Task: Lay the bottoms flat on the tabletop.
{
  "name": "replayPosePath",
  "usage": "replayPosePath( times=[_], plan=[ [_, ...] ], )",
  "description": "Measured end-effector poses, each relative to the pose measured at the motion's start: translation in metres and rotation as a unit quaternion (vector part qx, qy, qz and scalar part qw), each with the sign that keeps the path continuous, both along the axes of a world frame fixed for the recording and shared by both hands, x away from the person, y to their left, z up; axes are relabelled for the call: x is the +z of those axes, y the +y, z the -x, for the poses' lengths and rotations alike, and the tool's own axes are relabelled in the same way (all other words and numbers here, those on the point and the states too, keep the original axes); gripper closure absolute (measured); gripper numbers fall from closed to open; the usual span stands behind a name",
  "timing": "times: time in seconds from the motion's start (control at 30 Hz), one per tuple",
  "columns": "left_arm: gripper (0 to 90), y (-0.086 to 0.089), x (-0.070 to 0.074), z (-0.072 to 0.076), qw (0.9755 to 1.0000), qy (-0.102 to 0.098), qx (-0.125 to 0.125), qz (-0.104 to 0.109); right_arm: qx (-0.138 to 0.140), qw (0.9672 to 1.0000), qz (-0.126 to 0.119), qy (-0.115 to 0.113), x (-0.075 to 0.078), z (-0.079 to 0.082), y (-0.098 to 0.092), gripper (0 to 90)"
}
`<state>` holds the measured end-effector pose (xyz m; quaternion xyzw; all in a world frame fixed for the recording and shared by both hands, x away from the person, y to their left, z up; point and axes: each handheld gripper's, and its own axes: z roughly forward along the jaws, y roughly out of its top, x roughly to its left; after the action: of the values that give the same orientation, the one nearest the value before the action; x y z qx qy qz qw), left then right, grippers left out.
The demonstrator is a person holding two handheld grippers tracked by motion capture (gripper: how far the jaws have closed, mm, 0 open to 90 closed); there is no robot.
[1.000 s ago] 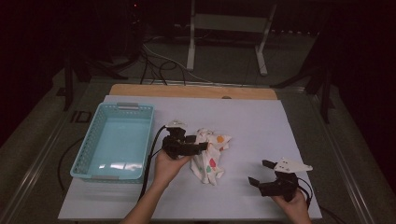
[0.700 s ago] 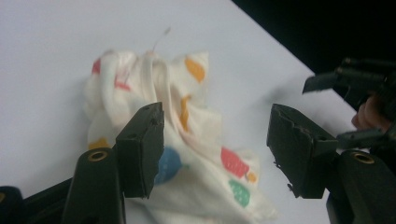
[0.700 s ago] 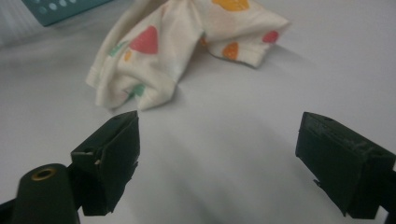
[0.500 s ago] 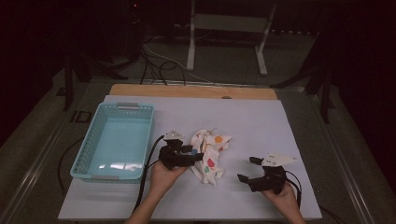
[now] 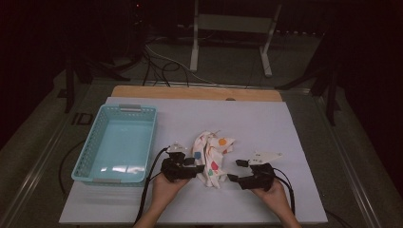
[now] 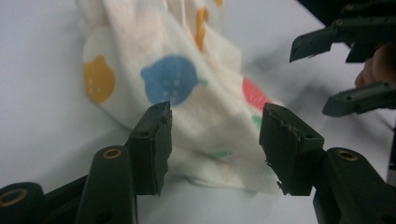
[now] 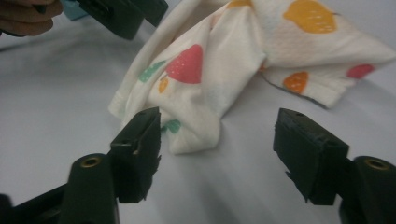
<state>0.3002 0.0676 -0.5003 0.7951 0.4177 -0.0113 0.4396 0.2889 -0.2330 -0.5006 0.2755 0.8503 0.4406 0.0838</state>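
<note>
A crumpled white cloth (image 5: 213, 156) printed with coloured fruit lies mid-table on the white sheet. My left gripper (image 5: 198, 168) sits low at the cloth's left edge. In the left gripper view my left gripper (image 6: 215, 128) is open; its jaws have just been closing, with the cloth's (image 6: 187, 88) near hem between them, untouched by the pads. My right gripper (image 5: 233, 170) is at the cloth's right side. In the right gripper view my right gripper (image 7: 217, 135) is open, its jaws also closing; a corner of the cloth (image 7: 205, 79) reaches just between the tips.
A teal plastic basket (image 5: 94, 153) stands at the table's left, close to my left hand. The white sheet (image 5: 266, 123) spreads out behind and to the right of the cloth. Cables trail from both grippers toward the near edge.
My left gripper has come down and toward me at the cloth's left edge. My right gripper has slid left up to the cloth. Both pairs of jaws stand narrower.
</note>
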Motion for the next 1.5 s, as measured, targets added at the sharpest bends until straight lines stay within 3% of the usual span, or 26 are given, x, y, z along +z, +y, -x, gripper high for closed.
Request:
replayPosePath(
  times=[0.2,0.43,0.6,0.67,0.93,1.23,1.5],
  plan=[
    [55.4,0.001,-0.008,0.002,0.9999,0.009,-0.004,-0.011,0.016,0.9997,0.005,0.016,-0.009,-0.005,0.008,45.9],
    [65.7,-0.004,-0.021,0.005,0.9988,0.011,-0.007,-0.048,0.030,0.9986,0.022,0.038,-0.020,-0.009,0.017,60.2],
    [82.6,-0.008,-0.021,0.006,0.9976,-0.003,-0.002,-0.069,0.039,0.9978,0.026,0.047,-0.023,-0.010,0.017,79.9],
    [87.0,-0.008,-0.021,0.006,0.9978,0.003,-0.005,-0.066,0.040,0.9977,0.028,0.048,-0.022,-0.010,0.015,83.5],
    [89.7,-0.004,-0.007,0.016,0.9982,-0.008,-0.020,-0.056,0.033,0.9980,0.019,0.051,-0.009,-0.002,-0.004,84.5],
    [89.8,0.006,0.003,0.031,0.9985,-0.011,-0.026,-0.047,0.020,0.9980,0.036,0.047,0.004,0.014,-0.027,84.5],
    [89.7,0.011,0.001,0.042,0.9980,-0.001,-0.035,-0.053,0.004,0.9964,0.040,0.075,-0.006,0.033,-0.047,84.5]
  ],
)
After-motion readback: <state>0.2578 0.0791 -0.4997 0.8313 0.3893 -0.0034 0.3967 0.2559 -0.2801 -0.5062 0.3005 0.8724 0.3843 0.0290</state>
